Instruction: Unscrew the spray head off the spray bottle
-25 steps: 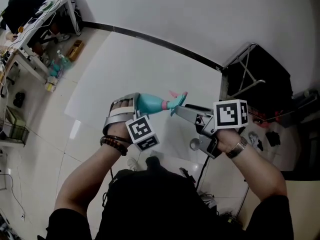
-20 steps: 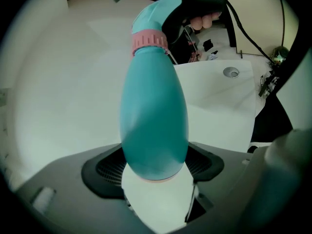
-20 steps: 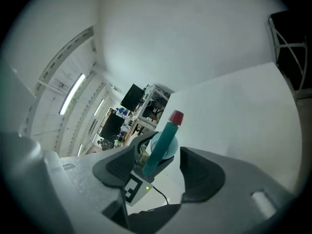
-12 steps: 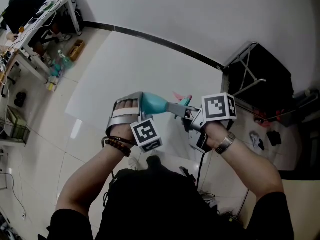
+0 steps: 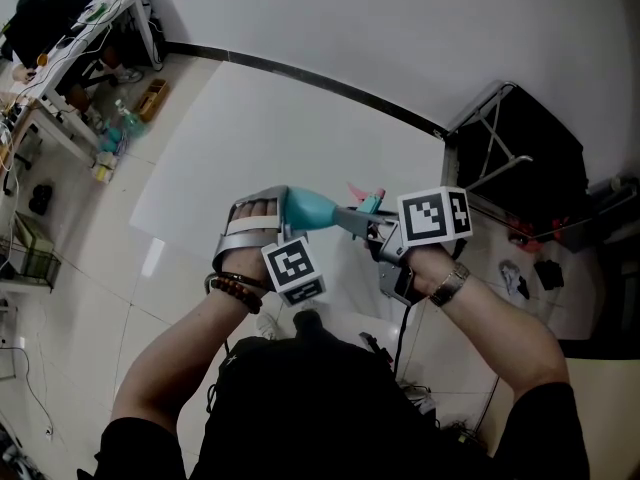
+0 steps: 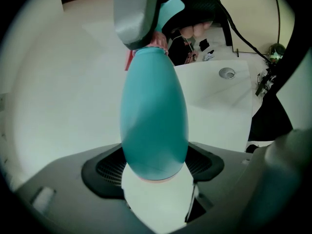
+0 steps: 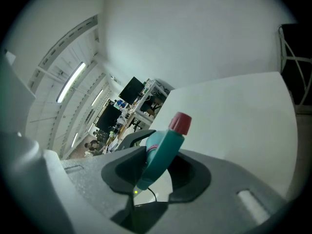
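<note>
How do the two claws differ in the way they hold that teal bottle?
The left gripper clamps the spray bottle by its fat body; the right gripper has just been closing its jaws onto the slim spray head. Left grips the bottom end, right the top. Both hold one bottle in mid-air.

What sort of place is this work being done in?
Probably an office or lab workroom. Desks with dark monitors stand at one side, long tube lights run along the ceiling, and the floor is glossy pale tile.

No legible text on anything here
</note>
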`<state>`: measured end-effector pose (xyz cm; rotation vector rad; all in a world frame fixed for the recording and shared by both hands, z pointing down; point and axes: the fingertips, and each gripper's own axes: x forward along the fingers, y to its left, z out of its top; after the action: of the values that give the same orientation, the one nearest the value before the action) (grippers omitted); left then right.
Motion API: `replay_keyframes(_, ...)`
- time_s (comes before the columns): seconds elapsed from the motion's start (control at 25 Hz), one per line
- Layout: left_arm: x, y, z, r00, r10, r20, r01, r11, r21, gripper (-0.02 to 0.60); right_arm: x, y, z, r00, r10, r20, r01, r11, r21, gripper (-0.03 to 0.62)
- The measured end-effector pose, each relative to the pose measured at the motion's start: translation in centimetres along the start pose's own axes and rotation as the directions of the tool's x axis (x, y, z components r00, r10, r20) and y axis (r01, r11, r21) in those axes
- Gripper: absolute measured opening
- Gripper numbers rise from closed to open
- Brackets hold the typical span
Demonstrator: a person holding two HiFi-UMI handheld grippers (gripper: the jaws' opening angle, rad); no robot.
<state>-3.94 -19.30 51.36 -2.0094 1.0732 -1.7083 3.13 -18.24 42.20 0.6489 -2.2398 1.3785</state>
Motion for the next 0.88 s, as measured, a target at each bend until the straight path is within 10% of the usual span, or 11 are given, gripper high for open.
replay_keyframes(0.36, -0.3, -0.9, 0.7, 0.995, -0.092, 0.042, 0.094, 0.995, -0.034, 0.403, -0.5, 0.8, 0.1, 0.991, -0.126, -0.044, 0.091, 0.882, -0.463, 0.121)
replay_keyframes(0.88, -1.1, -2.1, 2.3, 0.968, -0.214, 0.134, 0.227, 0.970, -0.089, 0.403, -1.5, 2.5, -0.7, 0.965, -0.254, -0.061, 0.053, 0.421, -0.906, 0.120)
